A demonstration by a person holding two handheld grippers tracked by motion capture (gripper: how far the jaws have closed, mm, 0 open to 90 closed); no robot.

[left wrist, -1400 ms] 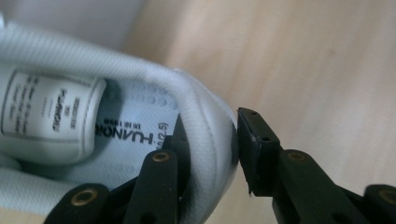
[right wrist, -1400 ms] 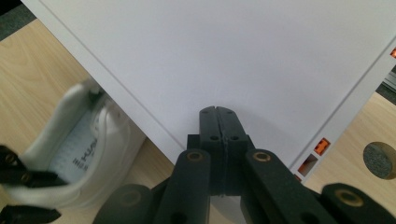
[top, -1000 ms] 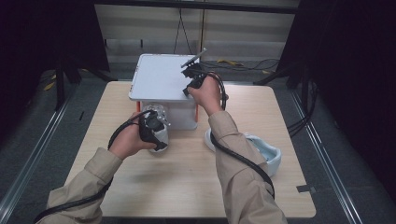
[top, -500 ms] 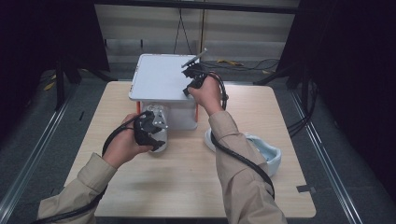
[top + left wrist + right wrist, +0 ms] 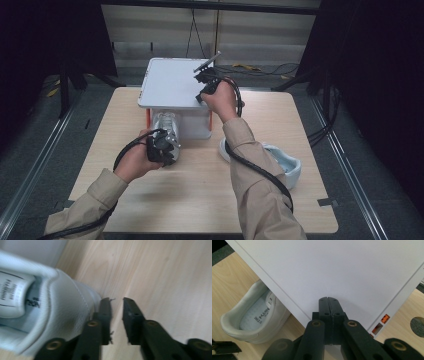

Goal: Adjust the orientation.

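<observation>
White shoe (image 5: 50, 312) beside left fingers (image 5: 106, 315) just narrowed, still apart, right fingers (image 5: 329, 312) clenched.

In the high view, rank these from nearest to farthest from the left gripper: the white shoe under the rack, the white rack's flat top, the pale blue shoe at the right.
From the left gripper:
1. White shoe, right beside it, under the rack.
2. White rack's flat top, just beyond.
3. Pale blue shoe, far right on the wooden table.

Second pale shoe (image 5: 280, 162) on wooden table (image 5: 200, 200), perhaps blue-lined.

left claw (image 5: 116, 315) jaws just closing, nothing between, right claw (image 5: 329, 305) closed
</observation>
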